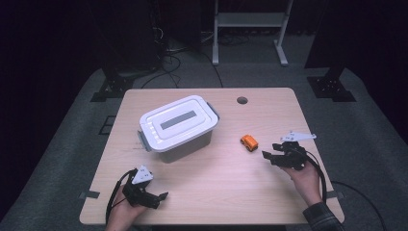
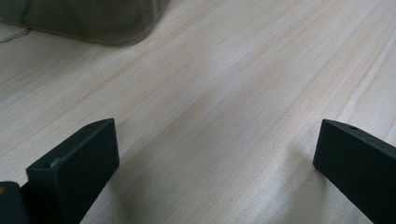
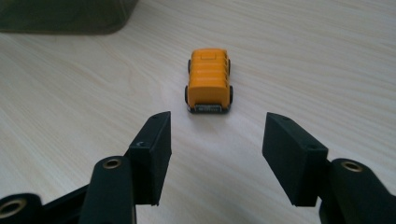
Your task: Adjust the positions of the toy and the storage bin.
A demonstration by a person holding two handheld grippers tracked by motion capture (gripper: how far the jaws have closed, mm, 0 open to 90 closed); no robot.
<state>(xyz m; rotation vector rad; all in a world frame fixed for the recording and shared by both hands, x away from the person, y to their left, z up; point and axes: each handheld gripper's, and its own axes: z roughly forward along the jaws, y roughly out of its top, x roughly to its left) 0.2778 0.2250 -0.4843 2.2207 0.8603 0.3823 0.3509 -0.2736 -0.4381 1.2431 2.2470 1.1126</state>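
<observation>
Toy car on table, right of lidded box.
Sits just ahead of right gripper (image 3: 217,128): toy car (image 3: 208,79); box (image 1: 177,127) mid-table (image 1: 216,192); left gripper (image 1: 161,197) near front-left edge.

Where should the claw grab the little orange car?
Probably across its two long sides, at the wheels. The car stands on its wheels with its end toward the open right gripper, lined up with the gap. Coming straight along the table from that end would fit the narrow body between the jaws.
</observation>
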